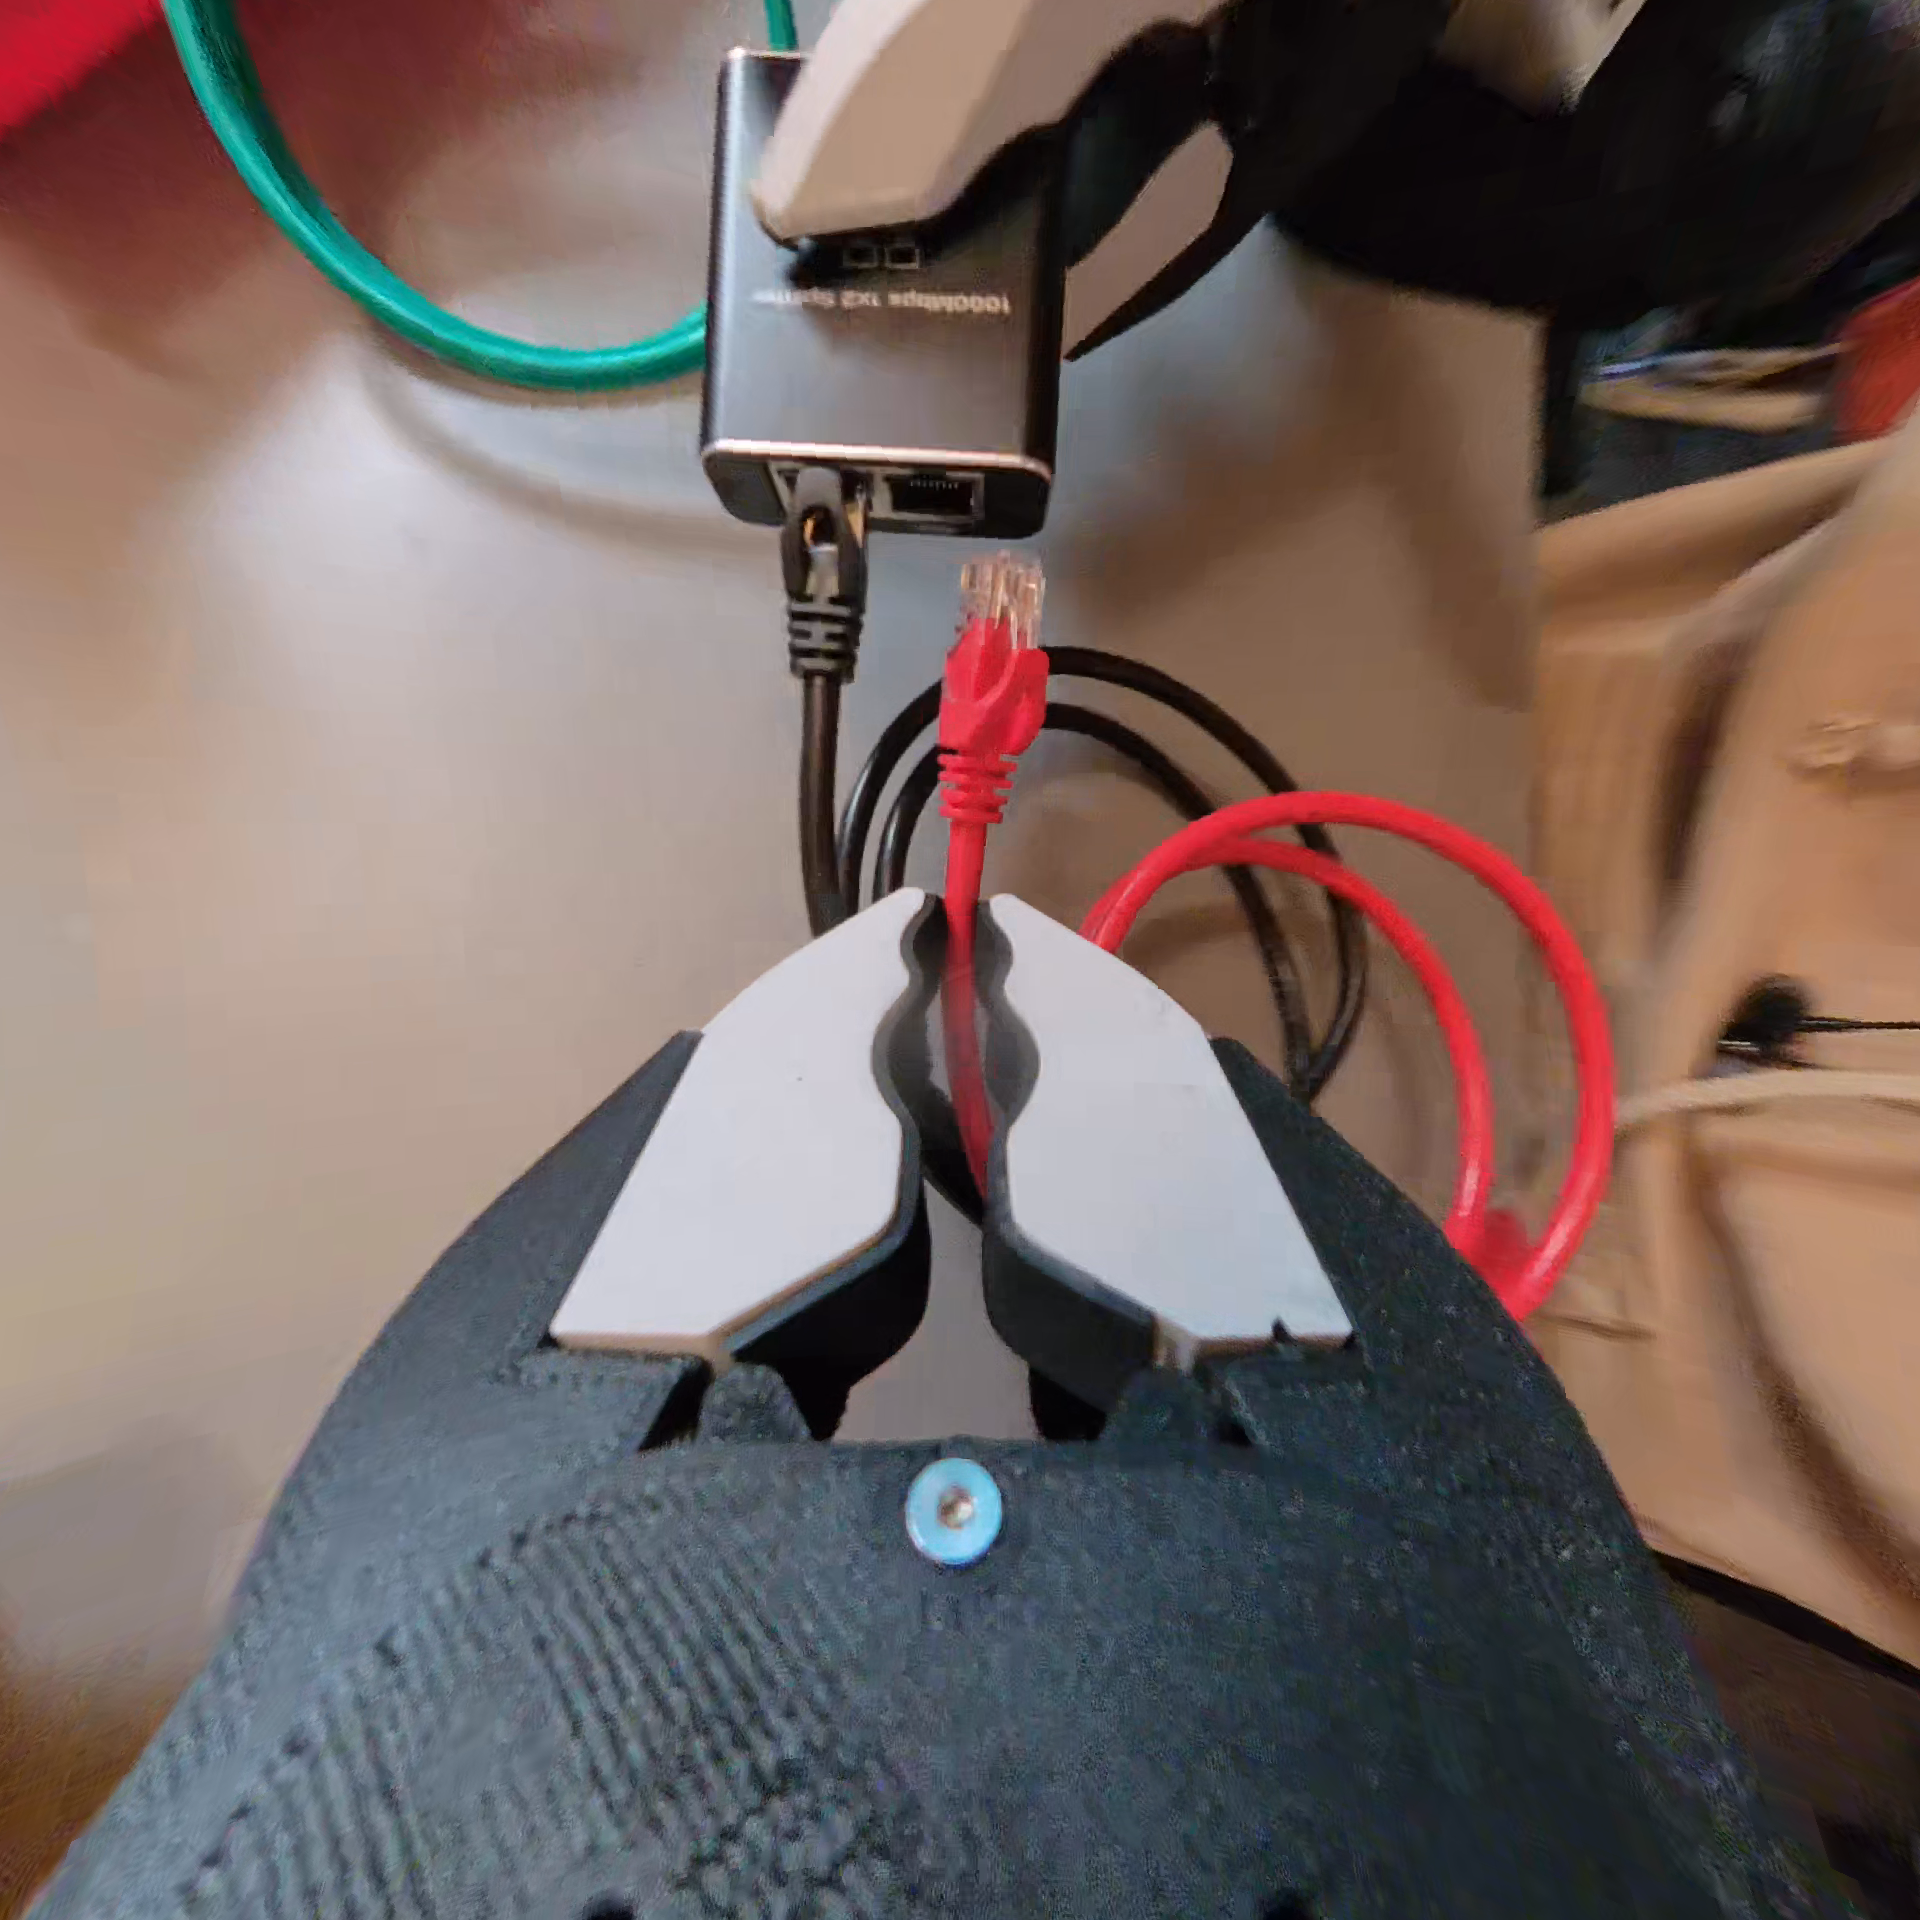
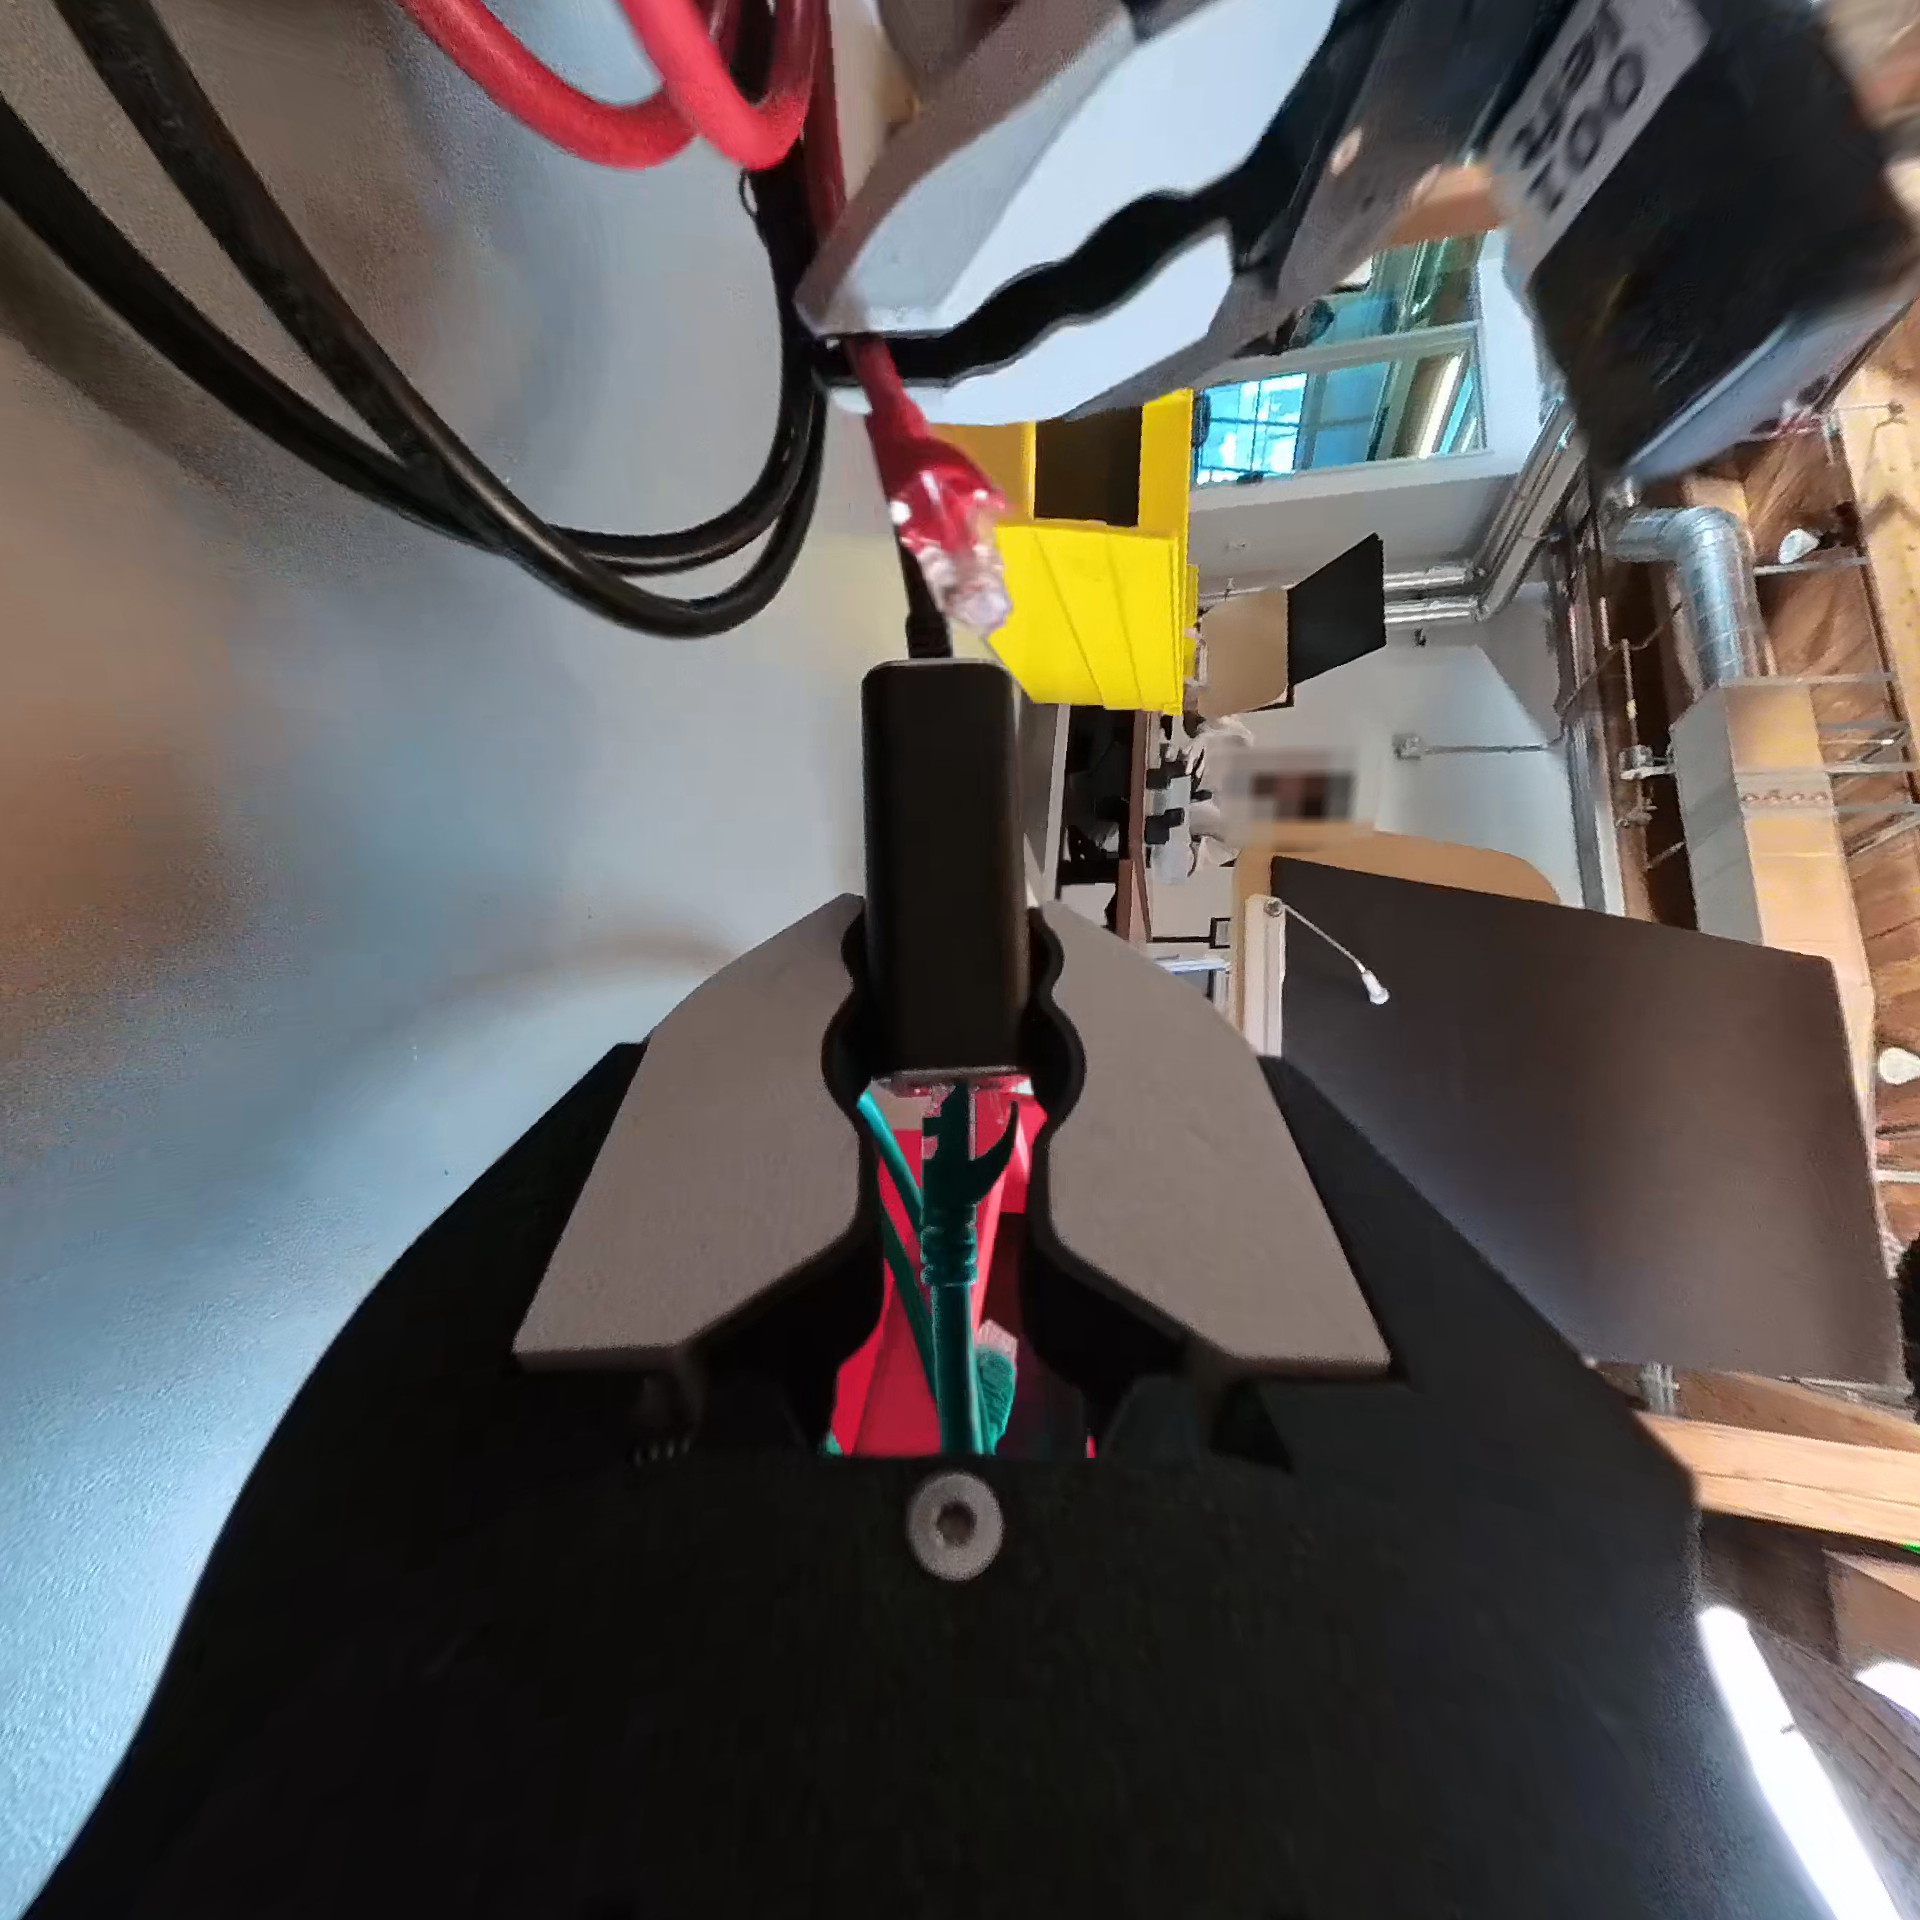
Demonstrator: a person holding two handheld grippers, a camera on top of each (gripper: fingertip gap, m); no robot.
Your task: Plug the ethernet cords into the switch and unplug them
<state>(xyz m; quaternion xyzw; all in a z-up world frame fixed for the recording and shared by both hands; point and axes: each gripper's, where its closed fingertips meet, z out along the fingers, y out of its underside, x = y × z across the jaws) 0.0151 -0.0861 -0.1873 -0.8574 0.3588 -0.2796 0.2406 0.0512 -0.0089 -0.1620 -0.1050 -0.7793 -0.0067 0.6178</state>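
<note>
My left gripper [image 1: 958,914] is shut on the red ethernet cord [image 1: 966,862] just behind its plug [image 1: 995,644], which hangs free a little short of the switch's empty right port [image 1: 932,497]. The dark grey switch [image 1: 883,343] has a black cord [image 1: 824,582] plugged in its left port and a green cord [image 1: 343,260] at its far end. My right gripper [image 2: 945,925] is shut on the switch [image 2: 940,852] and holds it above the table. In the right wrist view the red plug [image 2: 951,540] hangs just beyond the switch, and the green plug [image 2: 951,1195] sits in its near end.
Red cord loops [image 1: 1496,1039] and black cord loops [image 1: 1226,790] lie on the pale table [image 1: 364,831]. A person in a beige garment [image 1: 1714,935] is at the right. A yellow bin [image 2: 1091,582] and a dark board [image 2: 1558,1122] stand beyond the table.
</note>
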